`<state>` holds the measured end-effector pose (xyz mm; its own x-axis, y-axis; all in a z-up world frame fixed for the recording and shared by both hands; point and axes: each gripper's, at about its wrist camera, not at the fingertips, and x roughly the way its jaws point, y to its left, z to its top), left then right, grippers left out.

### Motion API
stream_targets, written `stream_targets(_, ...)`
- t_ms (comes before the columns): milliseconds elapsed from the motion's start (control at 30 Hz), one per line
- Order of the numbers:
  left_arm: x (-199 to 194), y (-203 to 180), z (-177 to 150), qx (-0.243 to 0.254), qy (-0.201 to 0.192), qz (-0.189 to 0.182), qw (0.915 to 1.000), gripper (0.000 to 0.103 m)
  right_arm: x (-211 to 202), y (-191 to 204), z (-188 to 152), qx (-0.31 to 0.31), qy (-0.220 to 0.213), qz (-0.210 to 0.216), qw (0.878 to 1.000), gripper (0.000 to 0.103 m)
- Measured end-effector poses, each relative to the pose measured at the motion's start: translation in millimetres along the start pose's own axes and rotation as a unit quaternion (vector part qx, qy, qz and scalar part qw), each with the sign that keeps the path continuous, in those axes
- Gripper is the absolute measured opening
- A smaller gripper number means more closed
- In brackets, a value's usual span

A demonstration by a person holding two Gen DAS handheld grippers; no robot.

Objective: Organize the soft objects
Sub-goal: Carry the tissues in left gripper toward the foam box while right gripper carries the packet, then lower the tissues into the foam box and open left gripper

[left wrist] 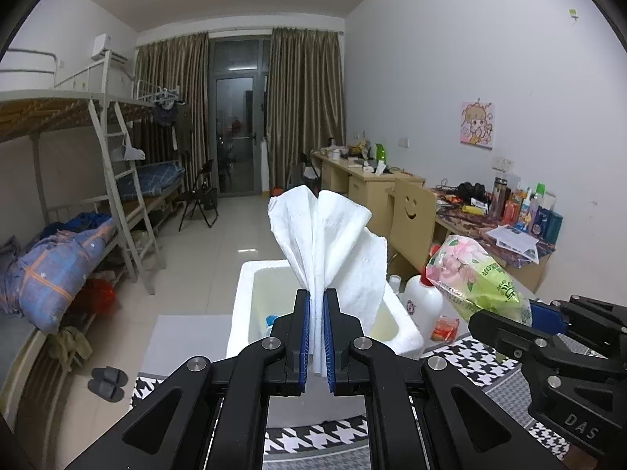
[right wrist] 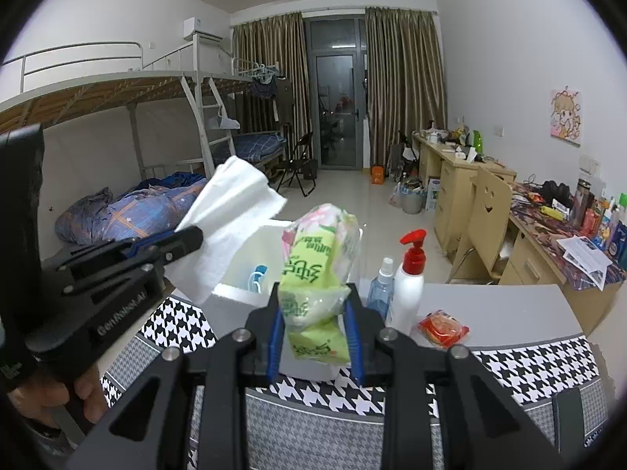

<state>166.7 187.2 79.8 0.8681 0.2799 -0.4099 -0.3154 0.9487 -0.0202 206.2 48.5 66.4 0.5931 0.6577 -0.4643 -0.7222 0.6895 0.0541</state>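
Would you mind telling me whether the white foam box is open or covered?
Open. The foam box has no lid on it; the left wrist view looks straight into its hollow, where a blue item lies.

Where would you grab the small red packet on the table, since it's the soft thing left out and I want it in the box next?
Take the red packet across its short middle, coming from above. It lies flat on the grey table, apart from the pump bottle, so its sides look free. Both tongs are full now: left on tissue paper, right on a green pack.
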Motion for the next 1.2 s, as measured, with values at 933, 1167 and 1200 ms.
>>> stream_targets(933, 70, 33, -1, -0.020, 0.055, 0.025, 0.9980, 0.089, 59, -4, 19, 0.002, 0.036, -0.001, 0.999, 0.033)
stream_targets(1167, 53, 46, -1, -0.031, 0.036, 0.037, 0.9982, 0.098, 76, 4, 21, -0.005, 0.050, 0.004, 0.999, 0.033)
stream_targets(1200, 51, 48, -1, -0.033, 0.031, 0.041, 0.9981, 0.101, 78, 3, 22, -0.004, 0.051, 0.005, 0.999, 0.033)
